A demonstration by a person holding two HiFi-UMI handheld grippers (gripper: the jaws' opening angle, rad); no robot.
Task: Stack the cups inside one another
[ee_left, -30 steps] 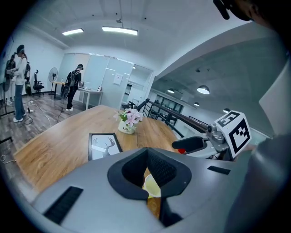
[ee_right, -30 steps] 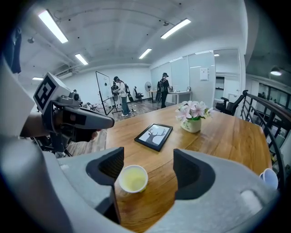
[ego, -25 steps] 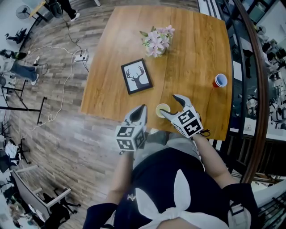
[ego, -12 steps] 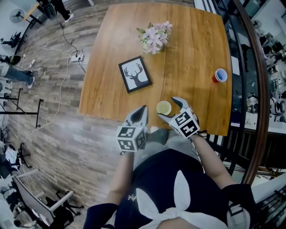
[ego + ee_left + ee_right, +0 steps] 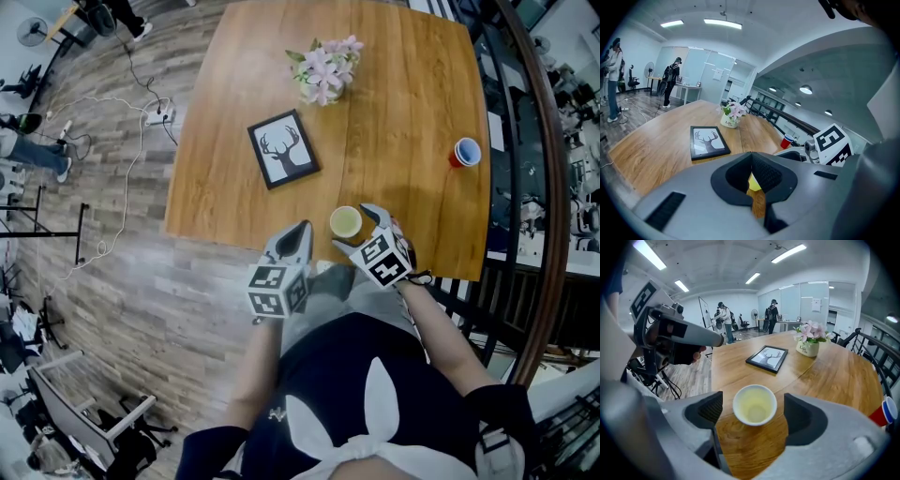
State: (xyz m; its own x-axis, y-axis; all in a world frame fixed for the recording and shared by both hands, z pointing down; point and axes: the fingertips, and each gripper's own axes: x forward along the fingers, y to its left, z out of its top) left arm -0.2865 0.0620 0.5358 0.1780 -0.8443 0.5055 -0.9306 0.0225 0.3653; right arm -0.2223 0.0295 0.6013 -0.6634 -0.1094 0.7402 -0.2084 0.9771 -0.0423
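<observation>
The wooden table [image 5: 412,112] fills most of what lies in front of you, with plank flooring to its left. Lying flat on it, towards the left side, is a black picture frame [image 5: 283,149] with a deer's head drawn on white. Your left gripper [image 5: 299,228] hangs over the near edge of the table, its jaws pressed together at the tips with nothing pinched between them. Your right gripper [image 5: 755,414] sits just beside it on the right, tilted down at the tabletop; its jaws are spread wide and have just been opening. A white pot of pink flowers [image 5: 323,75] stands at the far side of the table, beyond the frame. The yellow cup [image 5: 345,222] stands upright, mouth up, close to the near edge and right between your right gripper's open jaws, with a gap to the pad on either side. The red cup [image 5: 463,152] stands upright by the right edge of the table, well apart from the yellow one
</observation>
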